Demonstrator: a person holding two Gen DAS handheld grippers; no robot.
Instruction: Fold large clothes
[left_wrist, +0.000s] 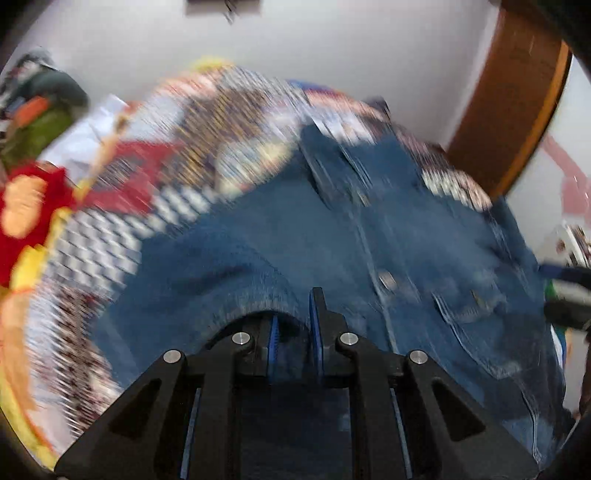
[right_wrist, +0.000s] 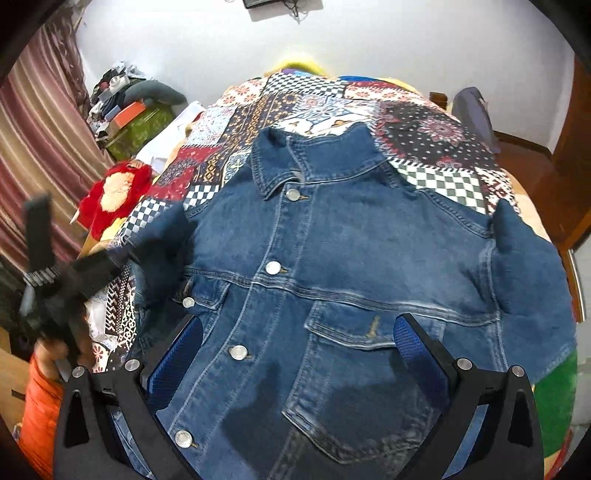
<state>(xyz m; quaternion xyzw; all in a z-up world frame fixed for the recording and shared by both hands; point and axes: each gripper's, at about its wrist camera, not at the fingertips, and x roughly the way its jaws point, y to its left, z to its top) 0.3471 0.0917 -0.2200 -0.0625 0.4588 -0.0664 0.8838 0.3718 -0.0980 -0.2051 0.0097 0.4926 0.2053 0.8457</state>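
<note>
Left gripper jaws pinch denim jacket sleeve at 9 o'clock; right gripper jaws spread. Carry sleeve flat across chest.

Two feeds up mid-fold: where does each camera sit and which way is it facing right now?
Left wrist: rides the left gripper, low over the denim jacket, facing across the bed to the wall; fingers nearly together with denim between them; heavy blur.
Right wrist: rides the right gripper, above the jacket front, facing the collar and patchwork bedspread; fingers wide apart; the left gripper shows at left.
Shared: jacket, bedspread, red plush toy, white wall.
</note>
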